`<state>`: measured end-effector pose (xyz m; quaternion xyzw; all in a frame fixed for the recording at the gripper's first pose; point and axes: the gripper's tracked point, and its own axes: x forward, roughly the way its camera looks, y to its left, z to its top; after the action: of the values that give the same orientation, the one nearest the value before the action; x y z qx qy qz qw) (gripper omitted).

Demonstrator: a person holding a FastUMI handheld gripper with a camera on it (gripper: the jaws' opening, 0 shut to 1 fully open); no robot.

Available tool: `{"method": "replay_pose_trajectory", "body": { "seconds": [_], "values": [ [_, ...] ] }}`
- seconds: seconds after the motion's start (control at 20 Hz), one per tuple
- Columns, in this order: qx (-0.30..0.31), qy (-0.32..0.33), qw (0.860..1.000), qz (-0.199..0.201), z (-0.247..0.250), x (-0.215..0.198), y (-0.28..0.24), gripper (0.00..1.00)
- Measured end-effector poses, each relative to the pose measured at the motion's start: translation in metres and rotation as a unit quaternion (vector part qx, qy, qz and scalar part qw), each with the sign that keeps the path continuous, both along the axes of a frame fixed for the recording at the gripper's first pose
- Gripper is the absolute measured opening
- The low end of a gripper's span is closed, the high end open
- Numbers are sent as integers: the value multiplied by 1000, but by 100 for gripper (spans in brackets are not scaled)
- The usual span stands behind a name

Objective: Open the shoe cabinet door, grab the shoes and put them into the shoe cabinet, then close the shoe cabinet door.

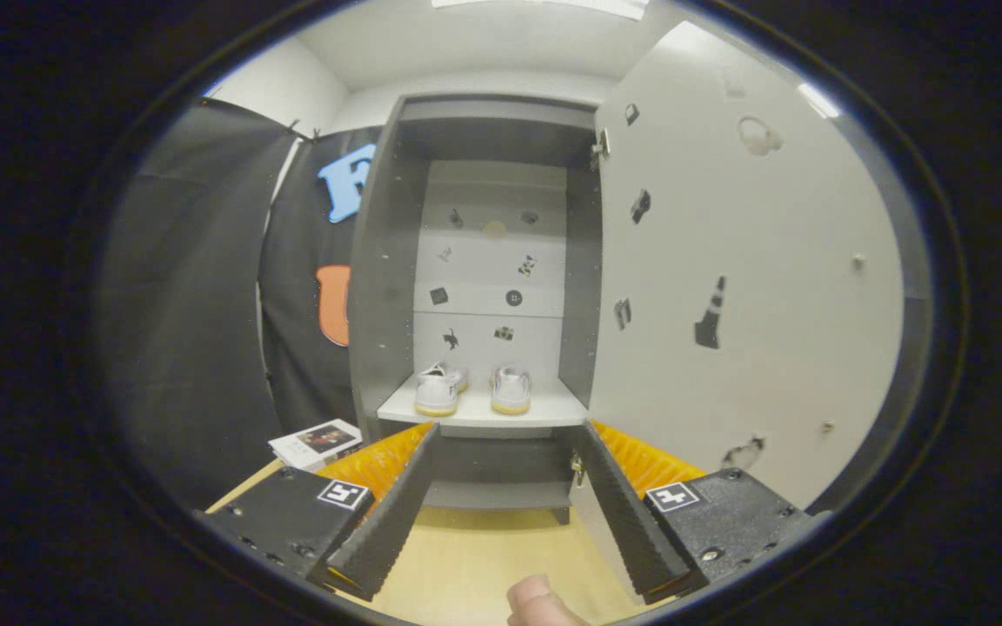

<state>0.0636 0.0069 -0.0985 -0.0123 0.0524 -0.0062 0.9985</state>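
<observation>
The grey shoe cabinet point(379, 261) stands straight ahead with its white door point(744, 261) swung wide open to the right. Two white shoes, the left one point(438, 389) and the right one point(511, 388), sit side by side on the cabinet's shelf point(475, 411), heels toward me. My gripper point(505, 435) is open, its fingers spread wide and level with the shelf's front edge, some way short of it. Nothing is between the black ribbed fingers point(388, 513). The right finger point(623, 504) lies close to the lower edge of the open door.
A booklet point(317, 442) lies on the wooden floor point(475, 556) left of the cabinet. Small stickers dot the cabinet's back wall and the door's inner face. A fingertip point(536, 600) shows below the fingers. Black cloth hangs to the left.
</observation>
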Motion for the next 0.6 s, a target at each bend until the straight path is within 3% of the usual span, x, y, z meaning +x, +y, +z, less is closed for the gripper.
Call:
{"method": "replay_pose_trajectory", "body": {
  "seconds": [0.2, 0.6],
  "values": [
    [14, -16, 999, 26, 13, -63, -41, 100],
    [7, 15, 998, 66, 16, -111, -133, 100]
  ]
}}
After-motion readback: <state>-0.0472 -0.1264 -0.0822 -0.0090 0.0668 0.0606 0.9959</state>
